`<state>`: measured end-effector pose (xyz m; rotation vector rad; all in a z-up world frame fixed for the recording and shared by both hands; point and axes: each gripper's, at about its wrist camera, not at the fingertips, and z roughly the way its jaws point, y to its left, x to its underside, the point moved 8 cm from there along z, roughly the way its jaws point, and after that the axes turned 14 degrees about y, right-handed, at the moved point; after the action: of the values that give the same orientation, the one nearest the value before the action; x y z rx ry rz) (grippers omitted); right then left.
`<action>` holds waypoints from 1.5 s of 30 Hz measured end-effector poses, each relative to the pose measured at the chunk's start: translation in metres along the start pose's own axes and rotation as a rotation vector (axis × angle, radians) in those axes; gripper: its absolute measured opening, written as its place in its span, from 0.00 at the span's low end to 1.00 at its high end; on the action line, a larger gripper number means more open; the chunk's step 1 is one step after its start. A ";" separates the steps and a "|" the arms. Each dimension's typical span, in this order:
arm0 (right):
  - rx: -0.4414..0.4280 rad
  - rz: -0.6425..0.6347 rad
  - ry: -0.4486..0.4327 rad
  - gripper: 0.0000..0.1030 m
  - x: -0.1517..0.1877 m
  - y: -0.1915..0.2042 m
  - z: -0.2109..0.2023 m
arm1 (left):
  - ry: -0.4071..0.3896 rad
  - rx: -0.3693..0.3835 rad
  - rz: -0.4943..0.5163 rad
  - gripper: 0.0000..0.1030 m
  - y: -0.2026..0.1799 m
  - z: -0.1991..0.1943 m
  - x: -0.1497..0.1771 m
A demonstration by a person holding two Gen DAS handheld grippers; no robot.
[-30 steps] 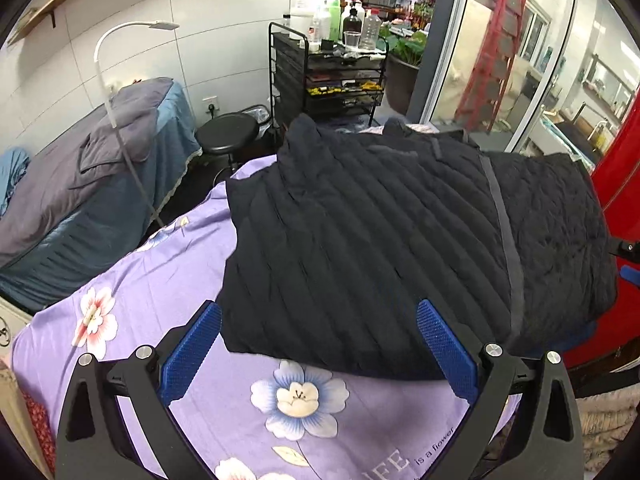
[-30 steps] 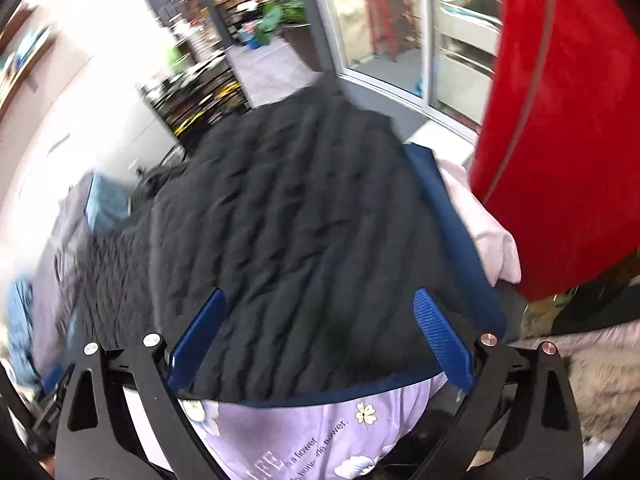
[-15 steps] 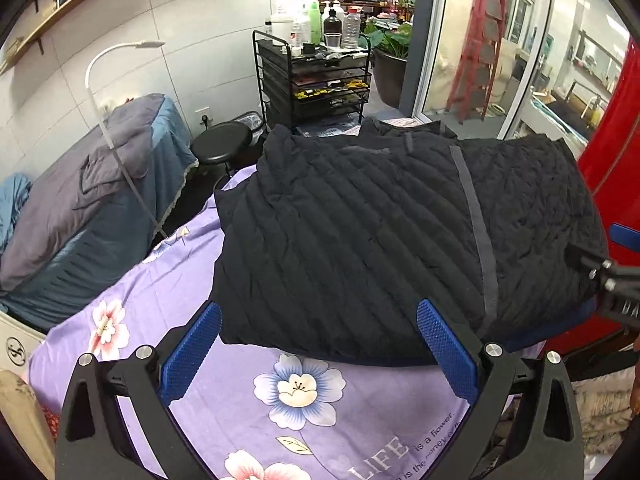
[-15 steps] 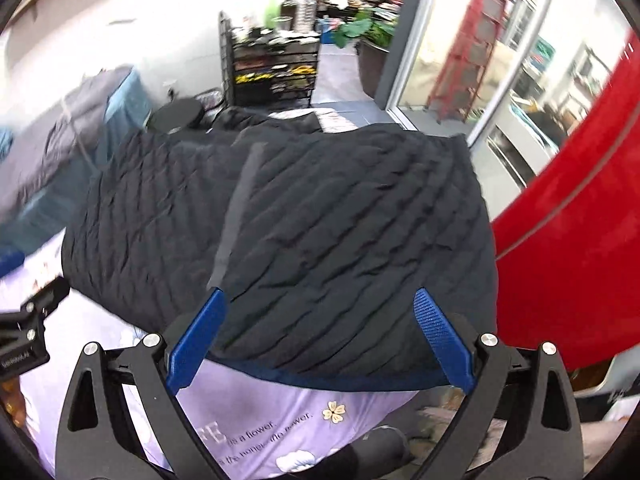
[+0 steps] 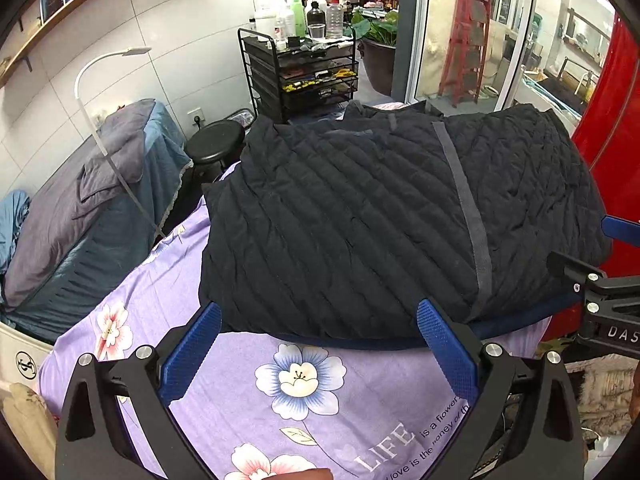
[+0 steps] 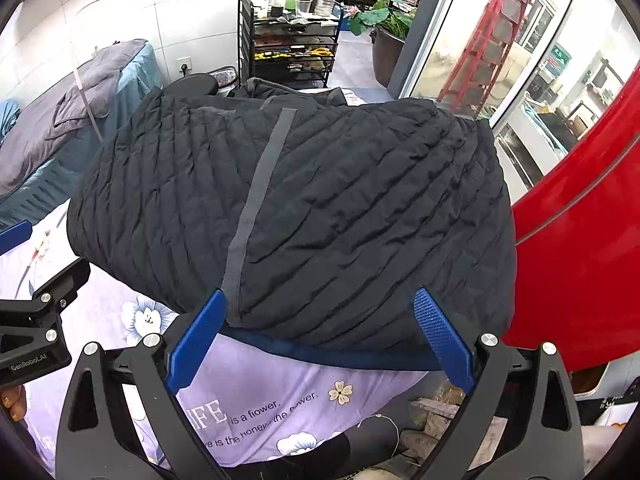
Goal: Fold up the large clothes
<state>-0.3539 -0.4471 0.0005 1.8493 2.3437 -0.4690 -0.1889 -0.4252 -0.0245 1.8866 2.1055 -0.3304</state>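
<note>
A black quilted jacket (image 5: 380, 220) lies folded into a thick rectangle on a purple flowered sheet (image 5: 300, 400), with a grey strip running down it and a blue lining edge along its near side. In the right wrist view the same jacket (image 6: 320, 208) fills the middle. My left gripper (image 5: 318, 344) stands open just short of the jacket's near edge, holding nothing. My right gripper (image 6: 320, 336) is open too, its blue pads at the jacket's near edge with nothing gripped. Each gripper shows at the other view's side.
A red panel (image 6: 580, 260) rises close on the right. A massage bed with grey and blue covers (image 5: 80, 208), a white lamp (image 5: 104, 64), a black stool (image 5: 216, 140) and a black cart of bottles (image 5: 308, 72) stand beyond the sheet. Glass doors (image 5: 472, 32) lie behind.
Both grippers have drawn back and risen from the jacket. The right wrist view swung from the jacket's right end round to face it squarely. The jacket lies still.
</note>
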 end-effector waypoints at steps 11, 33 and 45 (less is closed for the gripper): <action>-0.009 0.008 0.009 0.91 0.003 -0.001 -0.001 | 0.016 -0.009 0.016 0.94 -0.007 0.002 0.004; -0.006 -0.003 0.016 0.91 0.000 0.004 0.000 | 0.026 -0.021 0.054 0.94 -0.015 0.004 0.004; -0.004 0.000 0.015 0.91 0.001 0.004 -0.002 | 0.029 -0.014 0.052 0.94 -0.014 0.005 0.004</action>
<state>-0.3499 -0.4452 0.0010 1.8573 2.3528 -0.4524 -0.2028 -0.4249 -0.0305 1.9461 2.0671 -0.2772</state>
